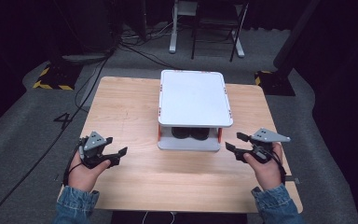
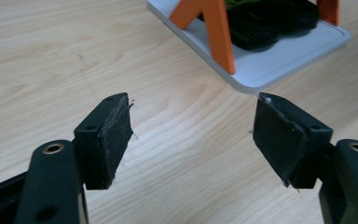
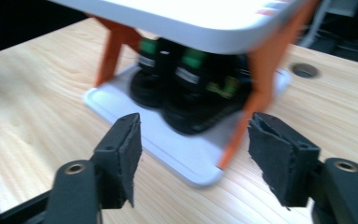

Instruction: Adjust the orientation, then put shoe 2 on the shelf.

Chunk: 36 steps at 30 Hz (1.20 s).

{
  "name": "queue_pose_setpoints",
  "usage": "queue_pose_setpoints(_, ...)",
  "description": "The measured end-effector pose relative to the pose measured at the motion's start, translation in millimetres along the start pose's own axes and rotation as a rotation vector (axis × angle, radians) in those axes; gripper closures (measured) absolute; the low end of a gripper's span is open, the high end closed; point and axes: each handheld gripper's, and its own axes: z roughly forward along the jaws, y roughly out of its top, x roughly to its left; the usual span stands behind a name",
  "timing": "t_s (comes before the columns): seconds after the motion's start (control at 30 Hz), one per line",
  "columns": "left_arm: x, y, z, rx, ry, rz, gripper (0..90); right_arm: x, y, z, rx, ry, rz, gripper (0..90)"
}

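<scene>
A white two-level rack (image 1: 194, 98) on orange legs (image 2: 219, 32) stands in the middle of the wooden table (image 1: 130, 107). Black items with green labels (image 3: 186, 88) sit on its lower tray (image 3: 168, 144), under the top board. My left gripper (image 1: 117, 145) hovers over the table at the front left of the rack, open, with bare wood between its pads (image 2: 193, 128). My right gripper (image 1: 233, 141) is at the rack's front right corner, open and empty; in the right gripper view (image 3: 195, 144) it faces the black items and an orange leg (image 3: 256, 93).
Bare wood lies on both sides of the rack and along the front edge. A round cable hole (image 3: 304, 70) sits in the tabletop past the rack. Beyond the table are grey carpet, cables (image 1: 93, 79) and metal furniture legs (image 1: 172, 42).
</scene>
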Motion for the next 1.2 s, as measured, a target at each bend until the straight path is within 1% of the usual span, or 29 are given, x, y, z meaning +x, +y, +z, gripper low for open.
queue_pose_setpoints(0.07,4.9,0.9,-3.9,-0.009,0.015,-0.003,28.1,-9.3,-1.9,-7.9,-0.006,-0.024,0.027,32.9)
queue_pose_setpoints(0.1,6.8,1.2,-5.4,-0.008,0.019,-0.009,28.0,-12.6,-2.6,-10.7,-0.004,-0.031,0.032,32.4)
queue_pose_setpoints(0.2,10.3,0.5,-5.8,-0.009,0.023,-0.016,28.0,-25.0,-5.9,-21.1,0.003,-0.088,0.047,32.3)
queue_pose_setpoints(0.23,10.3,0.5,-5.8,-0.009,0.023,-0.016,28.0,-25.0,-5.9,-21.1,0.003,-0.088,0.047,32.3)
queue_pose_setpoints(0.27,11.9,-0.6,-5.2,-0.003,0.022,-0.024,28.0,-33.4,-7.8,-26.7,0.009,-0.114,0.059,32.3)
queue_pose_setpoints(0.3,11.9,-0.6,-5.2,-0.003,0.022,-0.024,28.0,-33.4,-7.8,-26.7,0.009,-0.114,0.059,32.3)
queue_pose_setpoints(0.33,13.2,-0.6,-4.7,-0.002,0.019,-0.026,28.1,-41.9,-10.7,-31.8,0.007,-0.138,0.08,32.4)
queue_pose_setpoints(0.4,14.4,-0.1,-4.4,-0.003,0.019,-0.025,28.0,-47.1,-13.7,-35.0,0.017,-0.157,0.091,32.5)
queue_pose_setpoints(0.43,14.4,-0.1,-4.4,-0.003,0.019,-0.025,28.0,-47.1,-13.7,-35.0,0.017,-0.157,0.091,32.5)
queue_pose_setpoints(0.47,16.3,0.2,-4.2,-0.003,0.023,-0.029,28.0,-53.1,-18.5,-37.7,0.036,-0.184,0.095,32.5)
queue_pose_setpoints(0.53,18.2,-0.8,-3.1,0.002,0.027,-0.031,28.0,-61.4,-25.7,-39.4,0.071,-0.211,0.115,32.5)
queue_pose_setpoints(0.57,19.1,-1.3,-2.5,0.011,0.03,-0.029,28.0,-64.6,-28.4,-39.8,0.08,-0.218,0.123,32.4)
queue_pose_setpoints(0.67,22.6,-3.6,-1.1,0.033,0.057,-0.015,27.9,-77.6,-38.3,-40.9,0.117,-0.235,0.167,31.2)
queue_pose_setpoints(0.7,22.6,-3.6,-1.1,0.033,0.057,-0.015,27.8,-80.3,-40.6,-41.2,0.12,-0.243,0.174,31.1)
queue_pose_setpoints(0.73,26.2,-6.2,0.5,0.055,0.075,-0.008,27.5,-85.1,-44.3,-41.6,0.127,-0.252,0.188,30.3)
queue_pose_setpoints(0.83,29.3,-8.8,2.0,0.067,0.083,-0.006,25.9,-92.5,-50.5,-41.2,0.153,-0.264,0.193,26.9)
queue_pose_setpoints(0.87,32.0,-11.6,3.6,0.078,0.094,0.005,25.9,-92.5,-50.5,-41.2,0.153,-0.264,0.193,26.9)
queue_pose_setpoints(0.9,34.7,-14.8,5.7,0.098,0.125,0.043,26.8,-99.9,-58.9,-38.4,0.197,-0.271,0.214,24.5)
queue_pose_setpoints(0.97,37.7,-18.0,7.1,0.115,0.145,0.058,26.2,-103.7,-63.8,-35.9,0.216,-0.278,0.22,23.6)
queue_pose_setpoints(1.0,38.7,-19.5,7.7,0.115,0.142,0.049,26.3,-106.0,-67.0,-33.6,0.223,-0.286,0.224,22.7)
queue_pose_setpoints(1.03,40.3,-20.8,8.1,0.12,0.138,0.051,26.0,-107.9,-69.4,-31.4,0.23,-0.285,0.226,21.6)
queue_pose_setpoints(1.1,41.8,-24.1,9.4,0.132,0.138,0.039,25.3,-111.2,-74.4,-26.9,0.255,-0.288,0.228,19.9)
queue_pose_setpoints(1.17,43.3,-26.9,10.6,0.146,0.139,0.038,25.2,-113.1,-79.0,-24.0,0.27,-0.3,0.232,20.0)
queue_pose_setpoints(1.2,43.7,-27.4,11.0,0.153,0.14,0.042,25.0,-114.4,-82.4,-22.5,0.288,-0.302,0.238,20.0)
